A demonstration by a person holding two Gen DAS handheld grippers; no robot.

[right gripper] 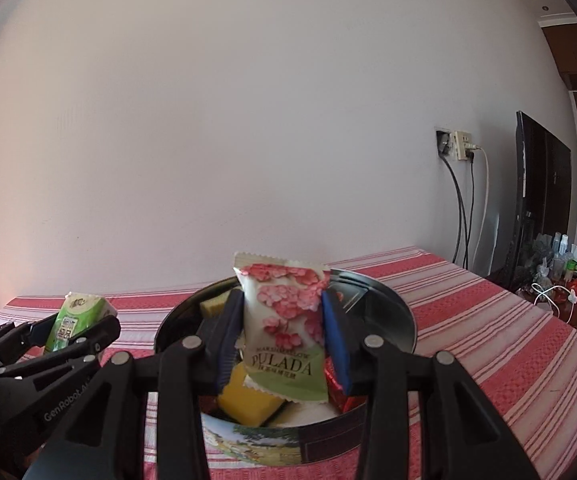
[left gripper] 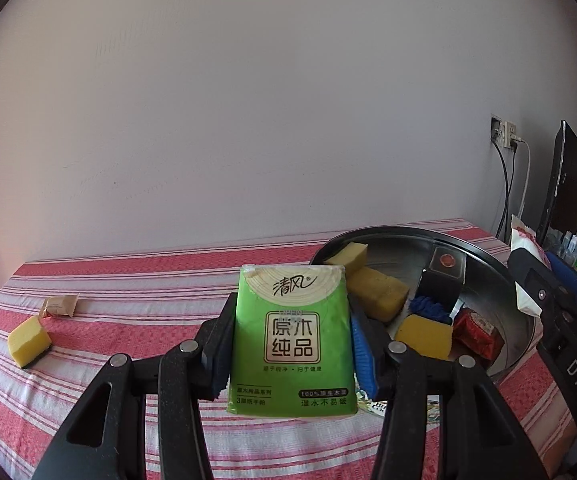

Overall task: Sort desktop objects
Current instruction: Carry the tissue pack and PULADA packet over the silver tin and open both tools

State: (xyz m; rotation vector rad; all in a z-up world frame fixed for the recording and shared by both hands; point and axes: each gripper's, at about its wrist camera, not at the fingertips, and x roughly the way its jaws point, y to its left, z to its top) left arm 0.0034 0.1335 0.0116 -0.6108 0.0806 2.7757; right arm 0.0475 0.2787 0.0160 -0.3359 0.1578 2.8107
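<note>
Left wrist view: left claw point(left gripper: 292, 344) clamped narrow on green tissue pack point(left gripper: 293, 340), carried upright beside the round tin point(left gripper: 500, 276). Right claw point(right gripper: 284, 336) pinching marshmallow packet point(right gripper: 286, 320) over that tin, probably for dropping in.

Green tissue pack point(left gripper: 293, 340) and marshmallow packet point(right gripper: 286, 328) upright, clamped.

My green tissue pack point(left gripper: 292, 340) hides the round tin's point(left gripper: 524, 312) near-left rim; my marshmallow packet point(right gripper: 288, 328) covers much of its contents; the bottles point(right gripper: 564, 252) far right are too small to read
</note>
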